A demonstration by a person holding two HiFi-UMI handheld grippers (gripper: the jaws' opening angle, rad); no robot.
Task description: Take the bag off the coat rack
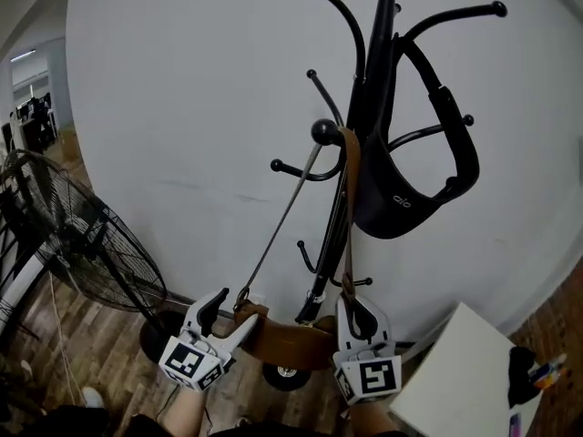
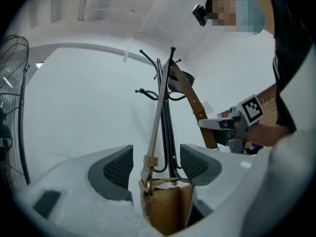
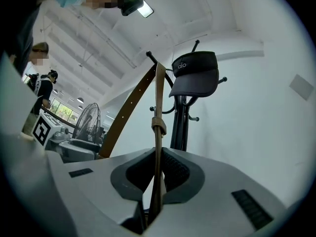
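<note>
A brown leather bag (image 1: pixel 287 340) hangs low on the black coat rack (image 1: pixel 375 89); its strap (image 1: pixel 348 208) runs up over a round hook knob (image 1: pixel 324 132). My left gripper (image 1: pixel 232 312) is open at the bag's left end. In the left gripper view the bag (image 2: pixel 165 206) and its strap ring sit between the wide pads (image 2: pixel 118 167), and I see no pad pressing on it. My right gripper (image 1: pixel 353 312) is shut on the strap's right run. In the right gripper view the strap (image 3: pixel 158 132) is pinched between the two pads of the right gripper (image 3: pixel 158 169).
A black visor cap (image 1: pixel 410 198) hangs on an upper hook of the rack. A standing fan (image 1: pixel 82 235) is at the left on the wood floor. A white box or table corner (image 1: pixel 460 371) is at the lower right. The white wall is right behind the rack.
</note>
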